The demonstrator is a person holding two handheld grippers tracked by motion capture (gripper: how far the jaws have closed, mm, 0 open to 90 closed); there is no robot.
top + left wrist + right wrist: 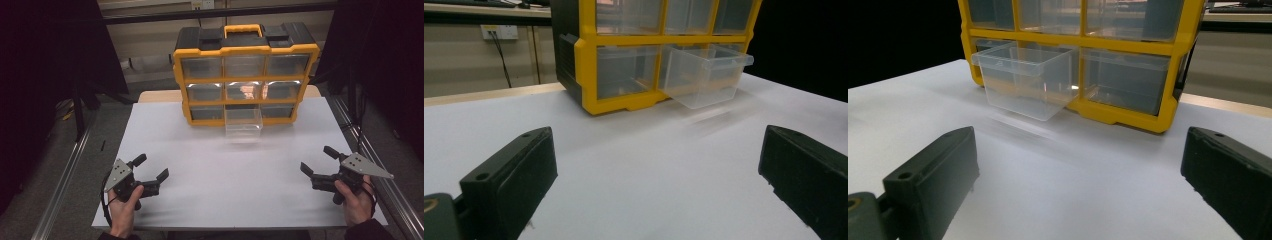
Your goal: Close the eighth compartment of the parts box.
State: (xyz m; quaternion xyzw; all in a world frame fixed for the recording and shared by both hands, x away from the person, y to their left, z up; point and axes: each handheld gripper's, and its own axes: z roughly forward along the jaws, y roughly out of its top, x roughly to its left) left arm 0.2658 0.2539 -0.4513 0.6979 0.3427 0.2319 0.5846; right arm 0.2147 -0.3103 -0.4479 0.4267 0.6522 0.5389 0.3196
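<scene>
Clear drawer pulled halfway out of yellow organizer, bottom row, middle slot, far across white tabletop. Left gripper and right gripper both wide open, empty, near. Could overshoot, tugging drawer free.

One organizer; nine drawers; two grippers

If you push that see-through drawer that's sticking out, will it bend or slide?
The clear plastic drawer, pulled out of the bottom middle slot of the yellow and black organiser box, looks stiff, so it probably won't bend. It seems empty, so likely light. A straight push would probably slide it in; its smooth walls may be slippery.
</scene>
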